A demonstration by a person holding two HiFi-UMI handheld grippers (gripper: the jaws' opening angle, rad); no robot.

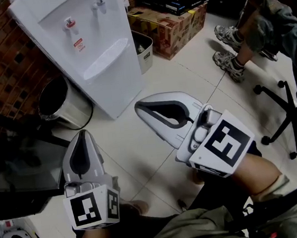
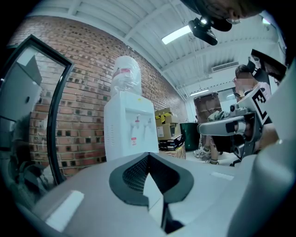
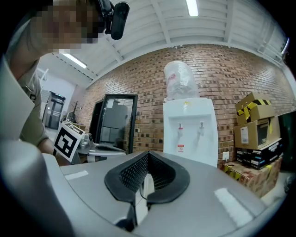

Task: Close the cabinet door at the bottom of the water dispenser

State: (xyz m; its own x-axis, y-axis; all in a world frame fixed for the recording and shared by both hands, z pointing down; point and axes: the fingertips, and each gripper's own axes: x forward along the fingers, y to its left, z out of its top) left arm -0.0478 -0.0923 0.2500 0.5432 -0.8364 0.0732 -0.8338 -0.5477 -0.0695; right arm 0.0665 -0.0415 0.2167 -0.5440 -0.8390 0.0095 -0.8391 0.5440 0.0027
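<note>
The white water dispenser stands against the brick wall, with a red and a blue tap and a bottle on top. From above I see only its front face. Its bottom cabinet door is hidden behind the gripper bodies in both gripper views. My left gripper is held low at the left, shut and empty, pointing at the dispenser. My right gripper is a little ahead of it and nearer the dispenser's base, also shut with nothing between its pads. Neither touches the dispenser.
A steel waste bin stands left of the dispenser and a small white bin to its right. Cardboard boxes are stacked behind. A seated person's shoes and an office chair base are at the right. A dark glass-fronted unit is at the left.
</note>
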